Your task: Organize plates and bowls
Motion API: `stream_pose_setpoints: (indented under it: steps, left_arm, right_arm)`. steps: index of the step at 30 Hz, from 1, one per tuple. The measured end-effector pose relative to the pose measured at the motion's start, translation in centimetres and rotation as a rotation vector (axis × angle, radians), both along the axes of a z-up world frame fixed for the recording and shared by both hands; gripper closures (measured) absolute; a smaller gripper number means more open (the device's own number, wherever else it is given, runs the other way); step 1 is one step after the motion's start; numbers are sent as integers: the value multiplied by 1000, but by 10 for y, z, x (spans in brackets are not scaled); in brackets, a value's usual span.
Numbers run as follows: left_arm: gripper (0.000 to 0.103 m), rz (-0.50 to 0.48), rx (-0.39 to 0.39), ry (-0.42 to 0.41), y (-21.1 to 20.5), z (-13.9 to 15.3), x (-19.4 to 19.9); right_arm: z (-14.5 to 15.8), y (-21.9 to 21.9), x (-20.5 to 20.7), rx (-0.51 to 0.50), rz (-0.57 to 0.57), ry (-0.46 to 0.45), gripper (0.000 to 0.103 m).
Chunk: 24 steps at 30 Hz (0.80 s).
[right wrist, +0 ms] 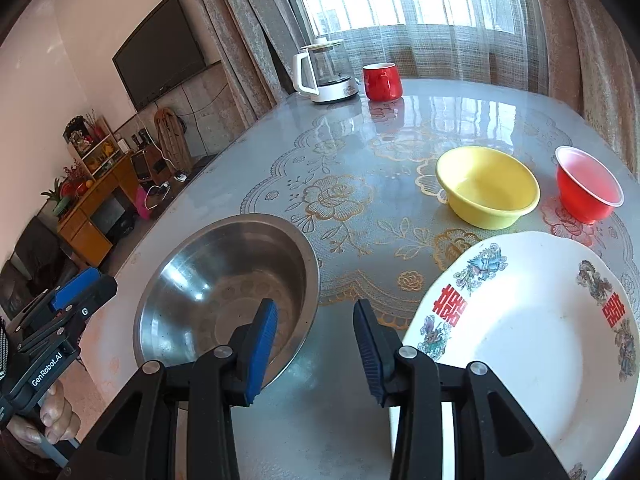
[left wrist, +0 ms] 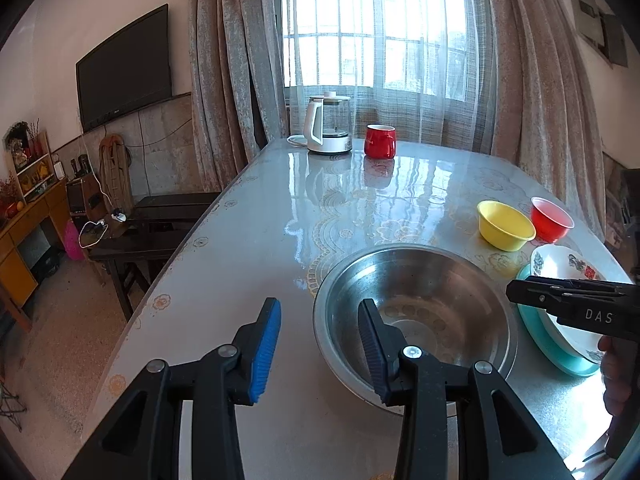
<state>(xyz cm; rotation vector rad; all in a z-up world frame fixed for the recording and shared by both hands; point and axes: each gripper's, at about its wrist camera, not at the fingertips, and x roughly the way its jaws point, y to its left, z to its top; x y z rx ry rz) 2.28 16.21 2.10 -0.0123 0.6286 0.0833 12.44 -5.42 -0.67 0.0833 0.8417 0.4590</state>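
Two views, one glossy desk (left wrist: 256, 248) with a lace-pattern cover.

From the left wrist: left tongs (left wrist: 318, 344) parted, nothing between the pads, one finger over bare desk, the other over the near rim of a steel bowl (left wrist: 416, 308). Beyond the bowl, a yellow bowl (left wrist: 505, 225) and a red plastic bowl (left wrist: 551, 219) side by side. At far right, a white printed plate (left wrist: 560, 264) stacked on a teal plate (left wrist: 560, 352), partly hidden by the right tongs' black body. At the far end by the window, a kettle (left wrist: 328, 126) and a red mug (left wrist: 379, 141).

From the right wrist: right tongs (right wrist: 315, 350) likewise parted and empty, hovering over the strip of desk (right wrist: 360, 216) between steel bowl (right wrist: 228, 288) and white printed plate (right wrist: 532, 336), one finger overlapping the bowl's rim in view. Yellow bowl (right wrist: 487, 188) and red plastic bowl (right wrist: 587, 186) upright behind the plate. At left edge, the left tongs' body, held in a hand (right wrist: 54, 416).
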Motion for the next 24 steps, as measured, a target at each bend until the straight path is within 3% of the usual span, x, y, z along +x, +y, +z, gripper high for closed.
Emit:
stream_pose_setpoints:
  steps: [24]
  left_arm:
    - [59, -145, 33, 34, -42, -5, 19]
  right_arm:
    - [5, -52, -5, 89, -125, 7, 62]
